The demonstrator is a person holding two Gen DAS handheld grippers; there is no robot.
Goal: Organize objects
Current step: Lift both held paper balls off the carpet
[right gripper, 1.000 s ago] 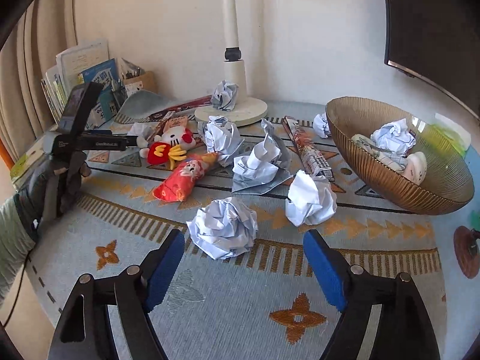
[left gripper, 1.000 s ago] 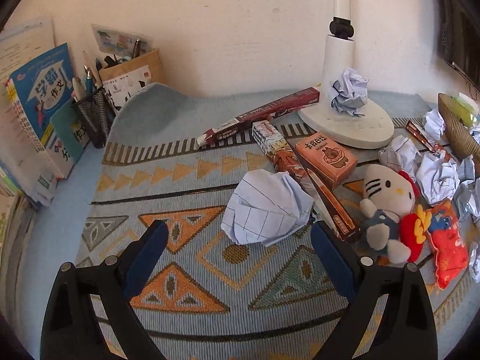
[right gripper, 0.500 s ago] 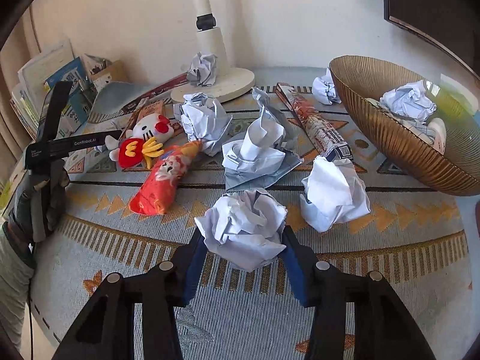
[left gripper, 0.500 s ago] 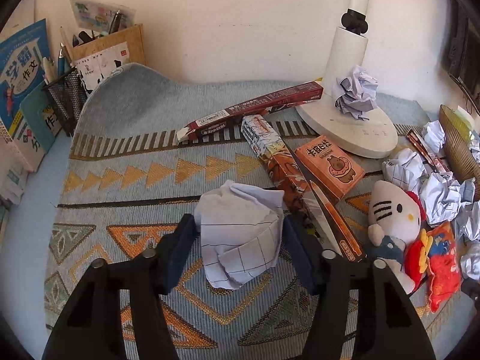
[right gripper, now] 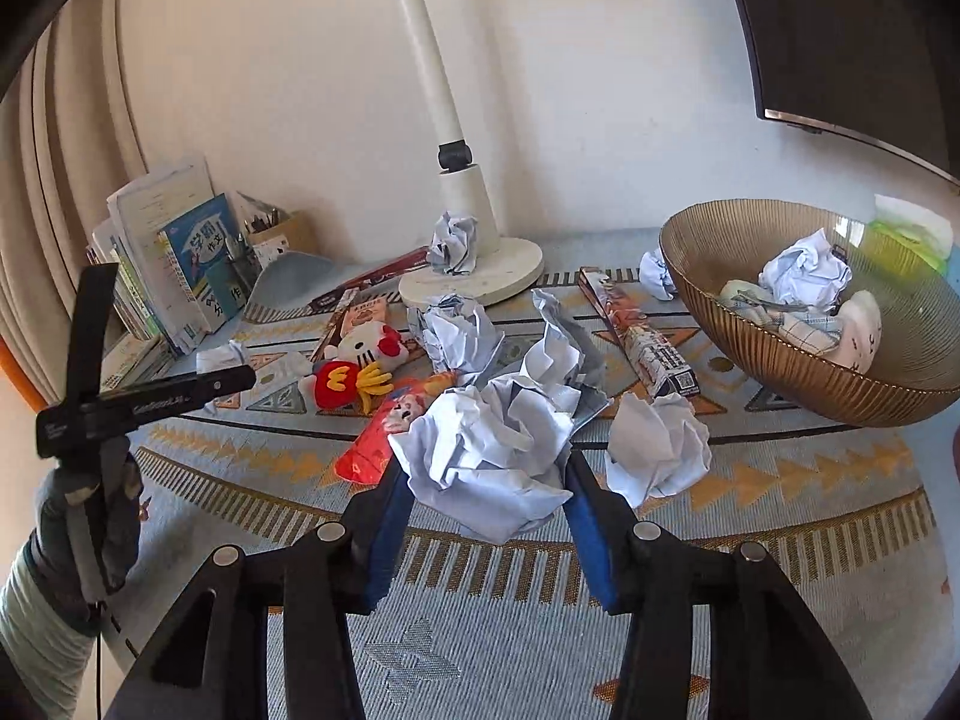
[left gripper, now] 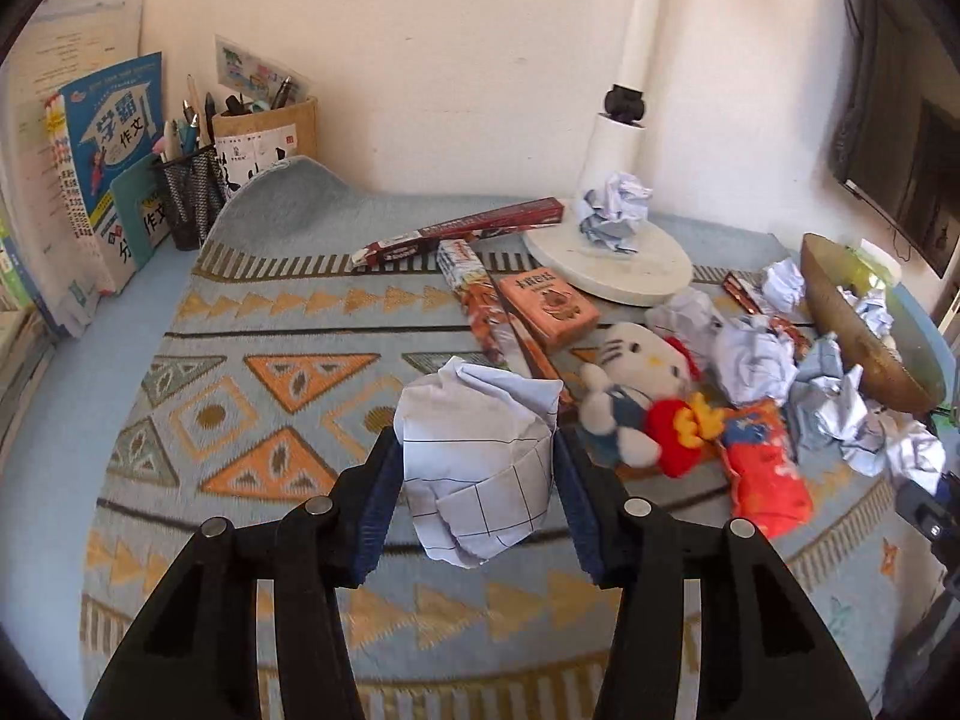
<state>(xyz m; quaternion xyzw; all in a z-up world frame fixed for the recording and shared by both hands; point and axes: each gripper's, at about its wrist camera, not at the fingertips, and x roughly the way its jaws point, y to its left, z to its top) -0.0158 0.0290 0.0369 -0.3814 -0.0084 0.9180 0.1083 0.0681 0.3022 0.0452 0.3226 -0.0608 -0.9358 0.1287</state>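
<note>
My left gripper [left gripper: 477, 474] is shut on a crumpled ball of squared paper [left gripper: 477, 456] and holds it above the patterned mat [left gripper: 252, 372]. My right gripper [right gripper: 486, 480] is shut on another crumpled paper ball [right gripper: 489, 450], lifted off the mat. A ribbed brown glass bowl [right gripper: 798, 372] stands at the right with paper balls inside. It also shows at the right edge of the left wrist view [left gripper: 864, 336]. Several more paper balls [right gripper: 657, 450] lie on the mat.
A white lamp base [left gripper: 612, 258] with a paper ball on it stands at the back. A Hello Kitty plush [left gripper: 642, 396], snack boxes [left gripper: 549, 306] and a red packet [left gripper: 762, 468] lie mid-mat. Books [left gripper: 102, 168] and pen holders [left gripper: 186, 192] line the back left.
Both grippers closed from open onto their paper balls and lifted them off the mat. The views rose and pulled back from the mat.
</note>
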